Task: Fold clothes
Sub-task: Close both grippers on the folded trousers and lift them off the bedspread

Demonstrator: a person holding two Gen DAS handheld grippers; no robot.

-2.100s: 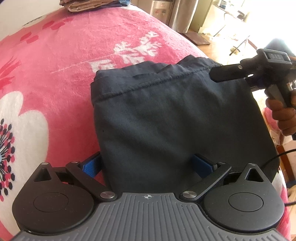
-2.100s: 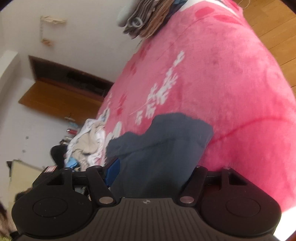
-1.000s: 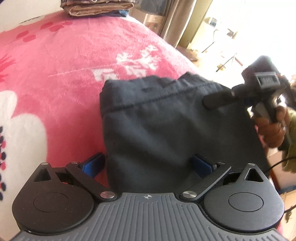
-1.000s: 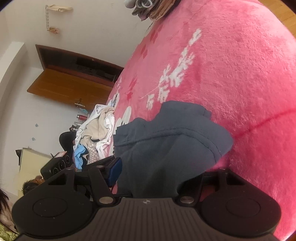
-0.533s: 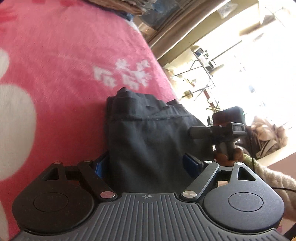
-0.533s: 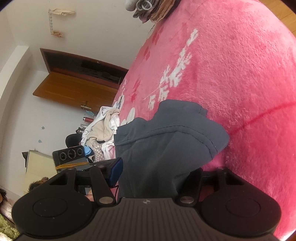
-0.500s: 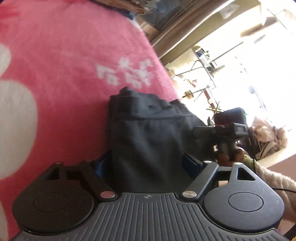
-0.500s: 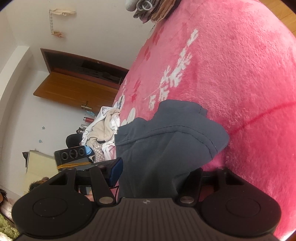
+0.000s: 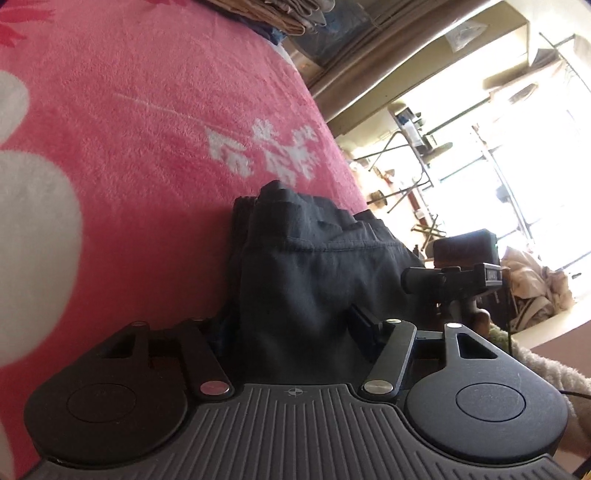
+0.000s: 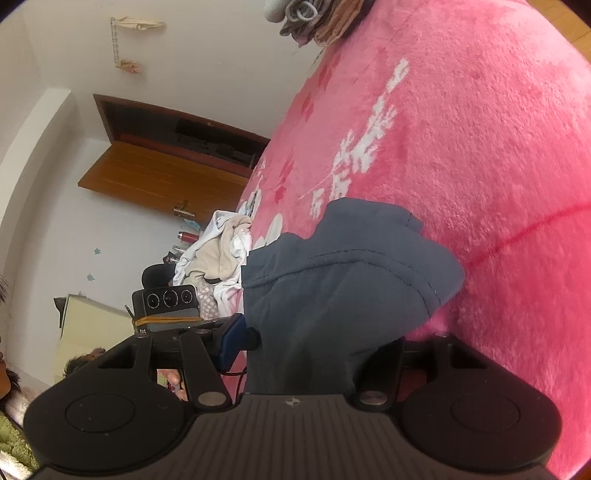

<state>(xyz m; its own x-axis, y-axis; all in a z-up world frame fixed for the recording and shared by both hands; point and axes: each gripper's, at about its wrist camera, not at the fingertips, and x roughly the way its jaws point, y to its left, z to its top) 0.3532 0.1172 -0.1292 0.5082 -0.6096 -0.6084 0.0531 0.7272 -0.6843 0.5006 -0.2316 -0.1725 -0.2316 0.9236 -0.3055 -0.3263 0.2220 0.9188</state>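
A dark folded garment (image 9: pixel 314 266) lies on a pink blanket (image 9: pixel 129 129) printed with white flowers, close to the blanket's near edge and not far from its right-hand side, where the pink surface drops away toward the bright room beyond. A stitched hem runs across the garment's upper layer, and the far corner bunches into a small peak.

The left gripper (image 9: pixel 291 325) has the near edge of the cloth running between its fingers; the jaws stand at a middling width with the fabric filling the gap, and they appear to pinch it, though the pads are mostly buried in dark cloth and the contact itself is hard to read. The right gripper (image 10: pixel 314 343) sits at the garment's other near corner in the same way, its blue-padded finger (image 10: pixel 231 341) pressed to one side of the fabric (image 10: pixel 332 295), and it too seems to hold the cloth.

In the left wrist view the right gripper (image 9: pixel 421 284) is seen from outside at the garment's right edge. A stack of folded clothes (image 9: pixel 280 11) rests at the blanket's far edge, and a loose heap of pale laundry (image 10: pixel 218 254) lies at its left side.
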